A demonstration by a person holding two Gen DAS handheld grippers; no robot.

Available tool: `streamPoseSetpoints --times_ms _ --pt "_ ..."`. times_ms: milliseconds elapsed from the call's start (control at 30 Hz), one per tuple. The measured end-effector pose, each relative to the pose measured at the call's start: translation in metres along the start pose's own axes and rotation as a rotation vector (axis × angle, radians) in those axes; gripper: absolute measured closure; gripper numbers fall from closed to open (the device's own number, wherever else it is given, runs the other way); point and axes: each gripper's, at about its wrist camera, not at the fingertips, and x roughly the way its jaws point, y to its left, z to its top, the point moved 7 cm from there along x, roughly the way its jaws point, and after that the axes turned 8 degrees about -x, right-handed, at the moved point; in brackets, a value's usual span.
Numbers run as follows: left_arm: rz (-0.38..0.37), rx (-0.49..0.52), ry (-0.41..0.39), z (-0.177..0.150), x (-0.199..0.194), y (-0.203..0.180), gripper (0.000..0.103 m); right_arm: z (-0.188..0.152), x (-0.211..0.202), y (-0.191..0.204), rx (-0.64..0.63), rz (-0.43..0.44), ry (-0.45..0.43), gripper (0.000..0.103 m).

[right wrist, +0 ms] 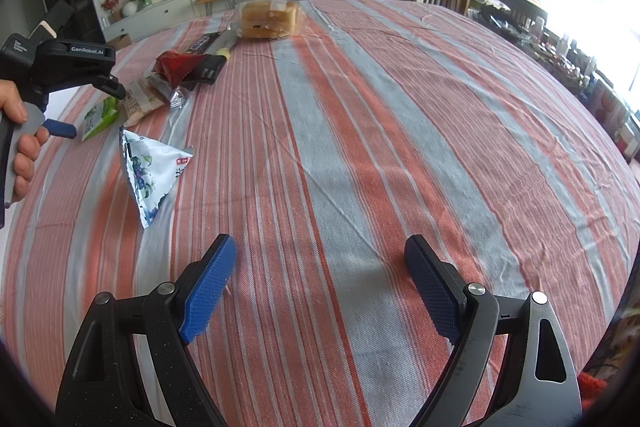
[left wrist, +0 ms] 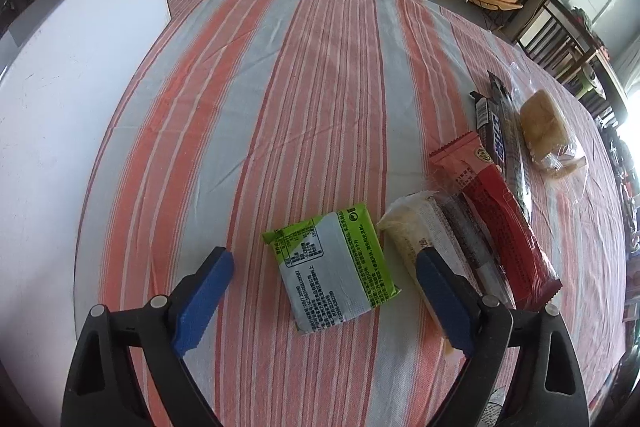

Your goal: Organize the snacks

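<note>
The left gripper [left wrist: 324, 301] hangs spread over the green packet [left wrist: 333, 265] (printed back up), nothing pinched. The right gripper [right wrist: 320, 291] gapes above bare striped tablecloth [right wrist: 360, 147]. Bars line up toward the far edge, ending at the bagged bread [right wrist: 269, 15]; a blue-white pouch [right wrist: 150, 171] lies apart.
</note>
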Motion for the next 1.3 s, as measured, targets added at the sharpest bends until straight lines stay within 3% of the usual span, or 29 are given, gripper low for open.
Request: streamPoseSetpoints --times_ms 200,367,567,667,700,733,767,867,1167,1300 --pt "0.013 -0.055 -0.032 0.004 -0.007 0.027 0.019 0.000 0.000 0.000 0.000 -0.001 0.000 0.014" --pt "-0.016 -0.044 0.006 0.007 -0.003 0.014 0.017 0.000 0.000 0.000 0.000 0.000 0.000 0.014" --pt "0.143 0.083 -0.048 0.002 0.008 -0.007 0.017 0.000 0.000 0.000 0.000 0.000 0.000 0.014" --pt "0.131 0.106 -0.108 0.000 0.005 -0.008 0.016 0.000 0.000 0.000 0.000 0.000 0.000 0.014" --pt "0.122 0.122 -0.121 -0.001 0.003 -0.008 0.021 0.000 0.000 0.000 0.000 0.000 0.000 0.014" --pt "0.105 0.152 -0.134 -0.003 0.000 -0.010 0.037 0.000 0.000 0.000 0.000 0.000 0.000 0.014" --pt "0.096 0.185 -0.141 -0.005 -0.004 -0.012 0.046 0.000 0.000 0.000 0.000 0.000 0.000 0.014" --pt "0.076 0.246 -0.115 -0.021 -0.013 -0.011 0.050 0.000 0.000 0.000 0.000 -0.001 0.000 0.014" --pt "-0.070 0.382 -0.046 -0.125 -0.058 0.003 0.047 0.000 0.000 0.000 0.000 0.000 0.000 0.014" --pt "-0.043 0.382 -0.067 -0.144 -0.067 0.016 0.023 0.000 0.000 0.000 0.000 0.000 0.000 0.014"
